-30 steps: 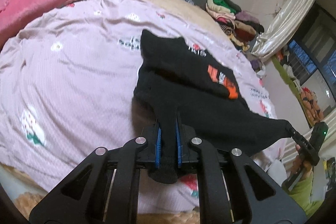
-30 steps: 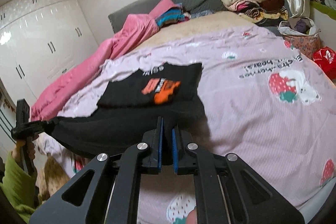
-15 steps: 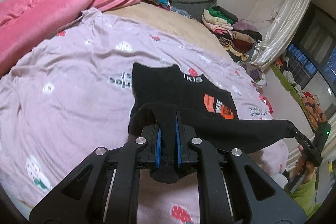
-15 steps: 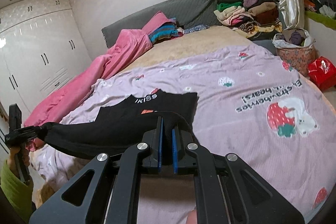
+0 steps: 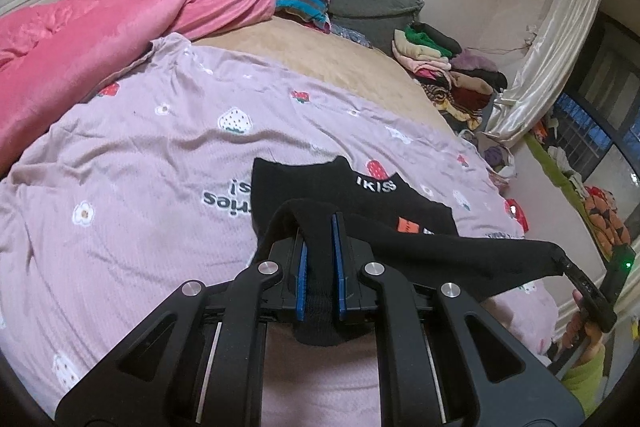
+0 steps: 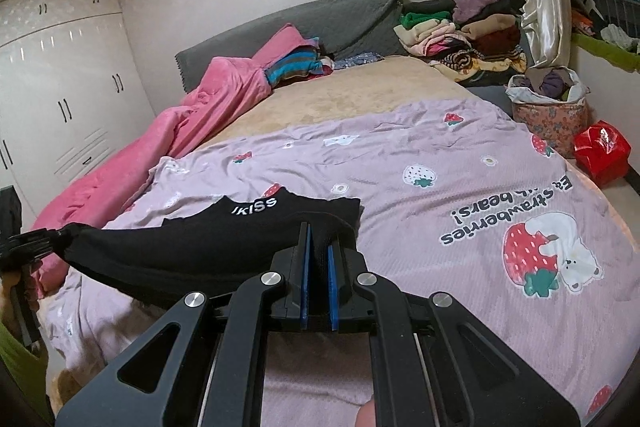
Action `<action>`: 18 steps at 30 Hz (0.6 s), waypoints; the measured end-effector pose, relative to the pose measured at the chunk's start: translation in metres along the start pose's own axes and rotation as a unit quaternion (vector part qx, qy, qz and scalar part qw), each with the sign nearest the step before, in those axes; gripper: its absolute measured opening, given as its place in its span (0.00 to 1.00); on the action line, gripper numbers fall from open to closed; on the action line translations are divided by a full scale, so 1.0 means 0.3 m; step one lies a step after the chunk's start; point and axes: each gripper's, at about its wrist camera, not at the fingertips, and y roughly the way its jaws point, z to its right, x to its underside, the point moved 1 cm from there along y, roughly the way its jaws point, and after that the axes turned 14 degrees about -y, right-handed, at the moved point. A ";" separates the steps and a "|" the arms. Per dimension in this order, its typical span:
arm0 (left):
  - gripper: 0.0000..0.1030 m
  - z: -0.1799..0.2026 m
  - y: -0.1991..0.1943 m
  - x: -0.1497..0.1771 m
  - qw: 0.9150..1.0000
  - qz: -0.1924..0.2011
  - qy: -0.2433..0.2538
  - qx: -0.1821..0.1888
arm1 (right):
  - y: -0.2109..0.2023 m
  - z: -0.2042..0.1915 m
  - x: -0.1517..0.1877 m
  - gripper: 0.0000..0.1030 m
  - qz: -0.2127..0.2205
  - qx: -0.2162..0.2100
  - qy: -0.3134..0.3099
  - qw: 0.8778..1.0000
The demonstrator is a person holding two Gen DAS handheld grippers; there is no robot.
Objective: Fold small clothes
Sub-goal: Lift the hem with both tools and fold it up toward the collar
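Both grippers, left gripper (image 5: 319, 227) and right gripper (image 6: 319, 235), clamping black shirt (image 5: 400, 203), pulled back higher.

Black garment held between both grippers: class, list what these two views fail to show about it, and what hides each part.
- Left wrist view: the black garment's orange print is mostly covered by the lifted fold; the left gripper hides the pinched edge.
- Right wrist view: the print is fully covered; the right gripper hides its pinched corner.

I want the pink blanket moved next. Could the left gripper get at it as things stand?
Probably not: the left gripper is shut on the black garment, so no free jaws for the pink blanket.
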 end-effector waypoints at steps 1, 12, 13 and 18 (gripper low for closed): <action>0.03 -0.002 0.008 -0.007 1.000 0.002 0.000 -0.003 | 0.007 0.003 -0.004 0.06 -0.001 0.002 0.000 1.000; 0.03 -0.029 0.149 -0.045 0.999 -0.005 0.001 -0.033 | 0.175 -0.004 -0.044 0.07 -0.025 0.032 -0.022 0.999; 0.03 -0.033 0.158 -0.049 0.999 -0.005 0.001 -0.035 | 0.185 -0.001 -0.043 0.07 -0.027 0.033 -0.022 0.999; 0.03 -0.049 0.215 -0.065 0.999 -0.011 0.000 -0.044 | 0.251 0.007 -0.043 0.07 -0.039 0.044 -0.027 0.998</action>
